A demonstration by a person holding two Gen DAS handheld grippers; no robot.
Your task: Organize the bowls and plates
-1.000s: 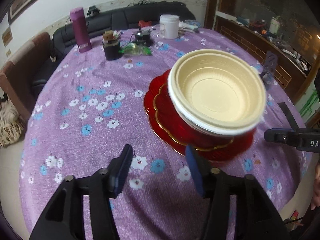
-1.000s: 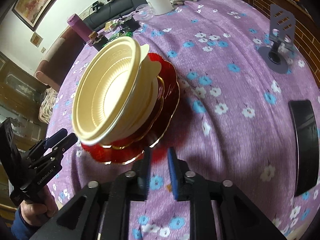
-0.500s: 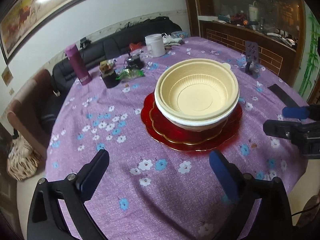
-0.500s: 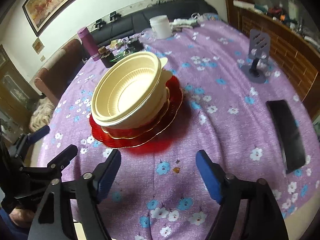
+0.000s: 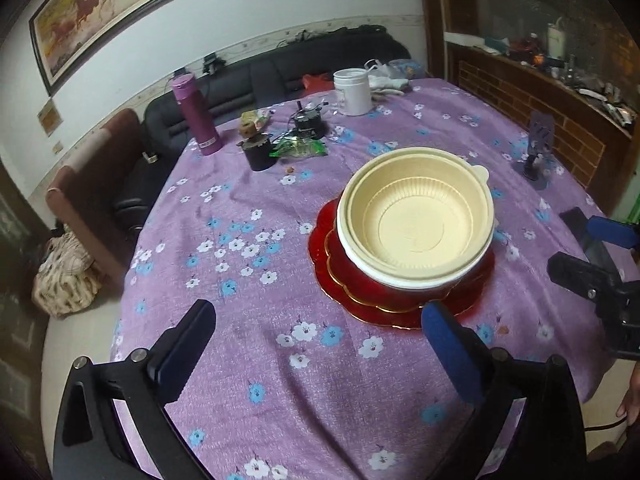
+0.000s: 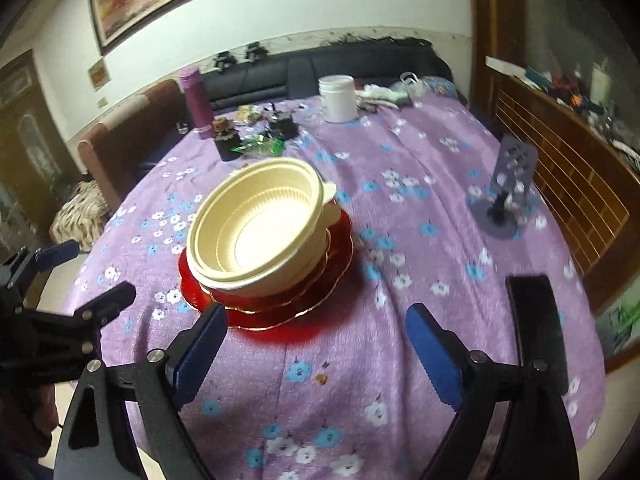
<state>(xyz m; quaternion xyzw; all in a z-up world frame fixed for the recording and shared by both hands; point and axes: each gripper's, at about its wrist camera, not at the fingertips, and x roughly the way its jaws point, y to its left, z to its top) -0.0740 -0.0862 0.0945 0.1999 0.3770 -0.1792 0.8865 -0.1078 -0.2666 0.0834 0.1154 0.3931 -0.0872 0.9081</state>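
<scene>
— Both sets of jaws stand wide apart with nothing between them; the left gripper [image 5: 320, 344] and the right gripper [image 6: 316, 344] have each just been opening, and only flowered tablecloth [image 5: 248, 360] shows in the gaps.

— So where's the stack?

— Just ahead of both, resting on the cloth by itself: cream bowls [image 5: 416, 220] nested together on top of red scalloped plates [image 5: 384, 308]. From the left gripper it lies forward and off to the right, its near plate rim showing right above the right-hand pad. From the right gripper it lies forward and to the left, the plate edge [image 6: 280, 312] close beyond the left-hand pad.

— Which hand is nearer?

— Hard to call; they flank it about evenly, one on each side. The stack is round, so there's no long axis to line up with — only the small tab [image 5: 480, 172] on a bowl rim, turned to the far side.

— And beyond?

— Well apart from the stack: a dark jar [image 5: 258, 152], a green packet [image 5: 298, 147], a purple flask [image 5: 196, 120] and a white tub [image 5: 352, 92] at the far edge, a phone stand [image 6: 508, 184] to the right. To my eye the sorting looks done, unless the pile is meant to go somewhere else
</scene>
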